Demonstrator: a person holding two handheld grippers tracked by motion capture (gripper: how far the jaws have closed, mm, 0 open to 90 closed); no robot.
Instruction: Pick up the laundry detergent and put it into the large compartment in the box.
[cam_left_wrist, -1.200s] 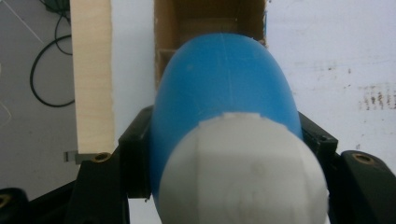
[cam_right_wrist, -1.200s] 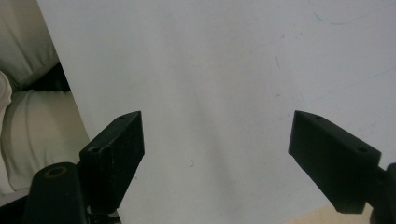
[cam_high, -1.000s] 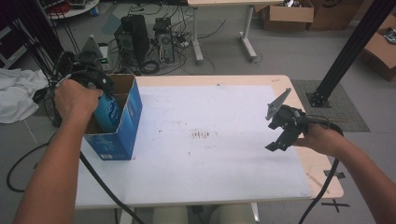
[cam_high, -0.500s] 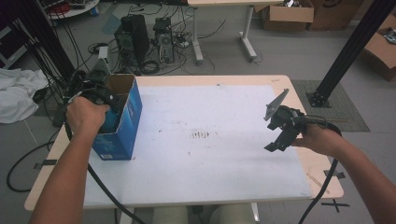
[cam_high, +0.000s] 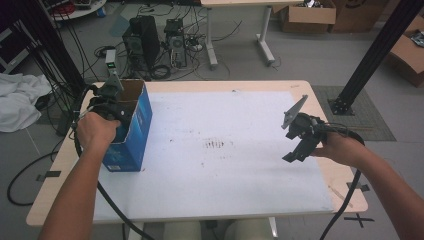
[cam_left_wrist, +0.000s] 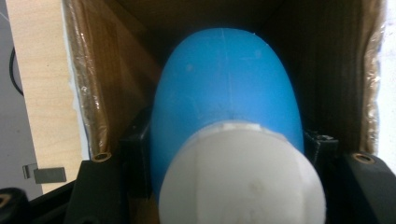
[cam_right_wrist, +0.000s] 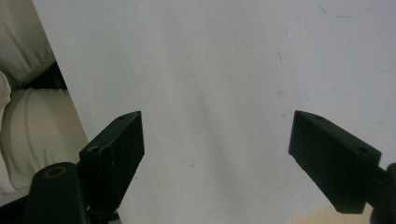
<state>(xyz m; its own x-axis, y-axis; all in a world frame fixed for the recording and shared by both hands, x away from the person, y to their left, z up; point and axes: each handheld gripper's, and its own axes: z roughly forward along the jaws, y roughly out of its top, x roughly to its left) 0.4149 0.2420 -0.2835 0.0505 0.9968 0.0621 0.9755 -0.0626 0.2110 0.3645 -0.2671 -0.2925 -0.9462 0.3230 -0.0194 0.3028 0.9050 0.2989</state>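
Item: blue-and-white egg-shaped object (cam_left_wrist: 229, 121), clamped between the jaws of the left gripper (cam_high: 112, 102) inside the open blue carton (cam_high: 131, 131) at the table's (cam_high: 240, 200) 9 o'clock edge. Long axis is judged to run along the jaws, blue end deeper in the carton, white end nearest the camera. Right gripper (cam_right_wrist: 217, 154) is held well apart at 3 o'clock, jaws spread wide, empty. The object is revealed by the left gripper view; from the high view the carton's interior is hidden by hand and gripper.
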